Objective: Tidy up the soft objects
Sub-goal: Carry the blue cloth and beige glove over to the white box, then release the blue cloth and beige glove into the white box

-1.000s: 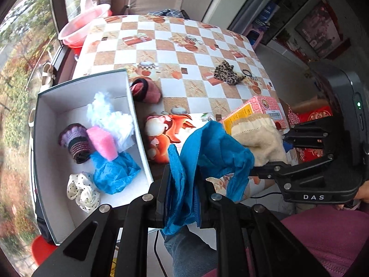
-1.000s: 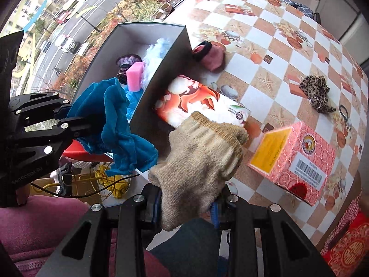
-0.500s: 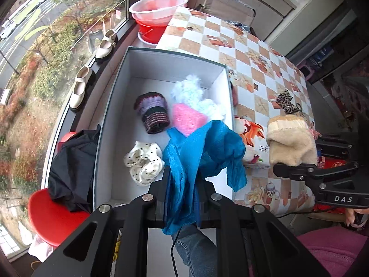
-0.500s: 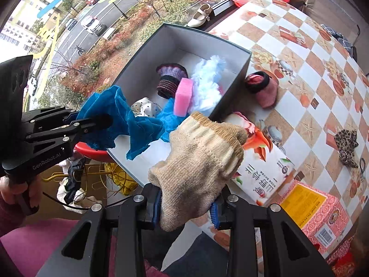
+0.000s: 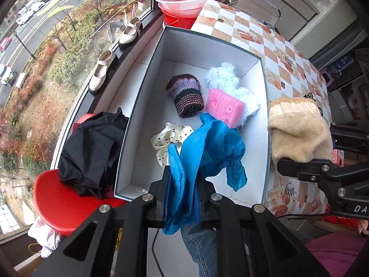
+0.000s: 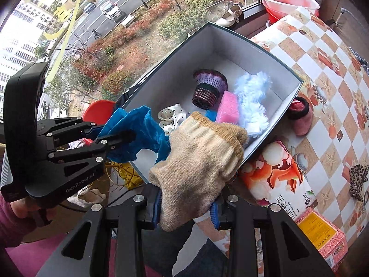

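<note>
Left gripper body: read "GenRobot.AI"
Right gripper body: showed "DA", cut off
Tissue pack: bore "三笑"

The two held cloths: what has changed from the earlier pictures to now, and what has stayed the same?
Both hand-held grippers moved from over the table to the box. The left hand-held gripper now holds the blue cloth above the box; the right hand-held gripper holds the beige sock over the box's near rim. Nothing was let go. The box's contents stayed as they were.
</note>
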Available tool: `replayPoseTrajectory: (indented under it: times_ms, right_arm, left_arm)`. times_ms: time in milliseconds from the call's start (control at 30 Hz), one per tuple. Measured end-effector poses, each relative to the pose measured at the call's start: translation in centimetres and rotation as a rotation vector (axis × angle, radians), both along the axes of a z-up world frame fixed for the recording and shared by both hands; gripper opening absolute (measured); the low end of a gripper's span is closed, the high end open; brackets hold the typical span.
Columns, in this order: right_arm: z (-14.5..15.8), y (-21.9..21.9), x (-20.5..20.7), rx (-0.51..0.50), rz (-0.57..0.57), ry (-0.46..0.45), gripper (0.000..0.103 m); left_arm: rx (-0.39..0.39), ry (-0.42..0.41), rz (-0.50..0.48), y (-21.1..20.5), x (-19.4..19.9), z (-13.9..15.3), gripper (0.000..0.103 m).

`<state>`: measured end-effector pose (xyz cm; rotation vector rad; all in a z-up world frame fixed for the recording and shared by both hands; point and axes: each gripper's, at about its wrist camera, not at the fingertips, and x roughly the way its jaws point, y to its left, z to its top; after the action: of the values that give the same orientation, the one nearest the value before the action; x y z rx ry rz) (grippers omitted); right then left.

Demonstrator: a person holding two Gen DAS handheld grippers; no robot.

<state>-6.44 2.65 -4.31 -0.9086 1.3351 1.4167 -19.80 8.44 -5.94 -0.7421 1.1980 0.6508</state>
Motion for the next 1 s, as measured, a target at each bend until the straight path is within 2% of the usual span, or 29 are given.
replayPoseTrajectory:
  times_ms: [300,1000]
  right_arm:
    - [-0.8,0.7,-1.0,-0.024,0.023,0.013,0.034]
    - [-1.8,1.3,-1.5,-0.056,0.042,0.03,0.034]
  left_arm:
    - [-0.008,0.015,0.029,0.3,-0.3,-0.7,0.018]
    - [-0.039,0.034,0.005,0.4,0.5,-1.9,0.018]
